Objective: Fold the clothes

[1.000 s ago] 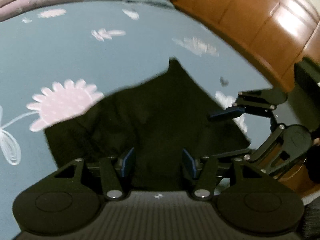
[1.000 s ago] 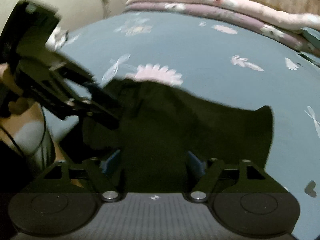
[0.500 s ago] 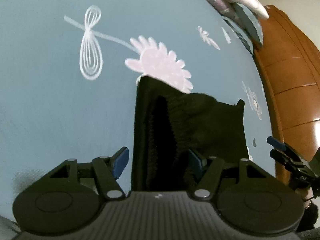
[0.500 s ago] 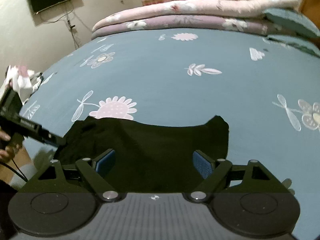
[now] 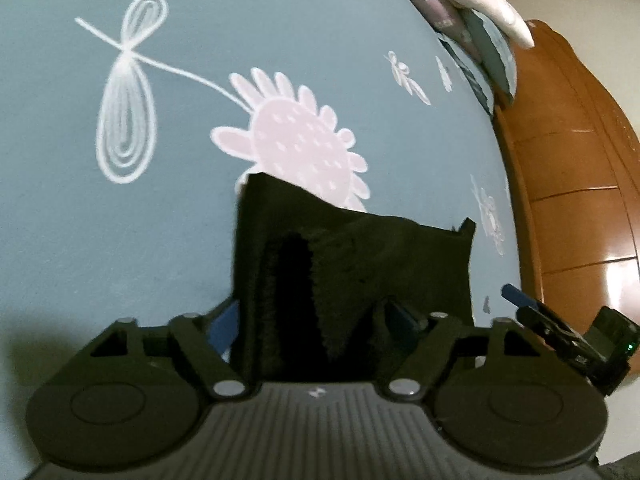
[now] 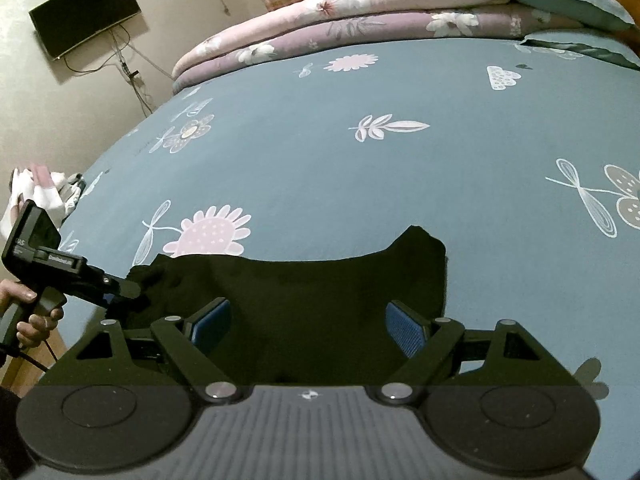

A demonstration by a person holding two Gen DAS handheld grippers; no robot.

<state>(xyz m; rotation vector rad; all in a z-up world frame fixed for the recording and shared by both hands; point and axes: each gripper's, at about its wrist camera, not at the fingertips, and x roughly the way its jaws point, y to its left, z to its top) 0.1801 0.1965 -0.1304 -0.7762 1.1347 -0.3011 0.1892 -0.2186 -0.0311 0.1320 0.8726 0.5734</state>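
1. Black garment (image 6: 320, 300) lies on the blue flowered bedsheet (image 6: 360, 168) at the near edge of the bed, partly covering a pink flower print (image 6: 208, 234); it reads as a compact dark slab with a raised corner at its right end in the right wrist view, and whether it is already doubled over cannot be told.

2. Its long axis runs left to right across the right gripper (image 6: 308, 324), and away from the left gripper (image 5: 310, 316), whose camera looks along it from one short end; that end is bunched, with a ridge of cloth standing up between the fingers.

3. Left gripper has its fingers apart with cloth filling the gap; whether they pinch it or merely flank it I cannot tell; the right wrist view shows its tip buried in the garment's left end.

4. Right gripper stands wide, blue pads (image 6: 404, 328) clear on both sides, above the garment's long near edge and holding nothing; its tip (image 5: 516, 294) shows beside the cloth's far corner in the left view.

5. Any coming move turns on the left hand (image 6: 34, 320), which is already at the short end.

6. Room: folded quilts (image 6: 360, 20) and pillows (image 6: 568, 0) at the far side, a wooden headboard (image 5: 572, 200), a wall-mounted screen (image 6: 84, 12), a small pile of pale clothes (image 6: 40, 194) at the bed's left edge.
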